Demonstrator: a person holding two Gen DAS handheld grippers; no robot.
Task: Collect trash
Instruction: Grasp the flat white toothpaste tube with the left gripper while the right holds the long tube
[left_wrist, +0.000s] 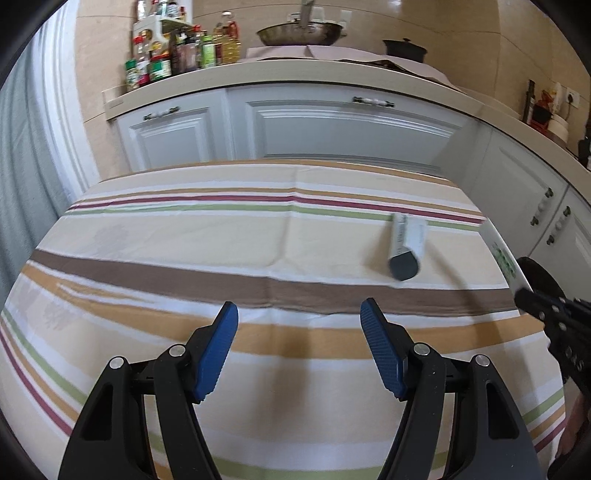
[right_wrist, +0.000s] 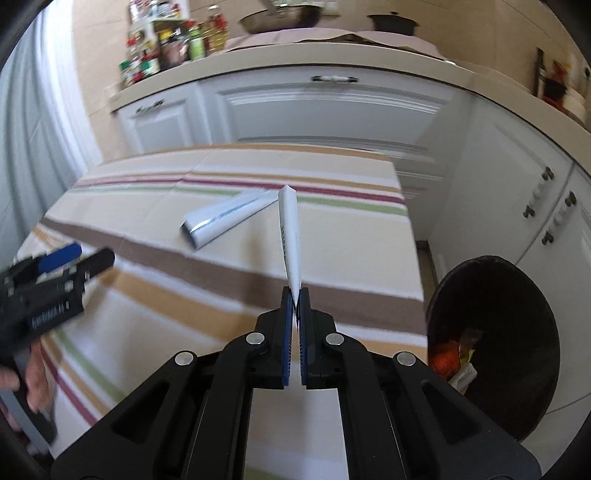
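Your right claw (right_wrist: 295, 295) pinches a flattened white carton (right_wrist: 290, 236) edge-on, lifted off the desk (right_wrist: 129, 314) toward the bin (right_wrist: 491, 332); your left claw (left_wrist: 299, 321) gapes wide, empty, facing the remaining box (left_wrist: 406, 243).

Kitchen with beige tiled walls (left_wrist: 443, 29), white panelled cabinets (left_wrist: 332, 129) under a pale countertop (left_wrist: 295, 70). Spice bottles (left_wrist: 177, 55), a wok (left_wrist: 299, 33) and a dark pot (left_wrist: 404, 48) on top. Striped tablecloth (left_wrist: 184, 236) in front; grey curtain (left_wrist: 22, 166) at left.
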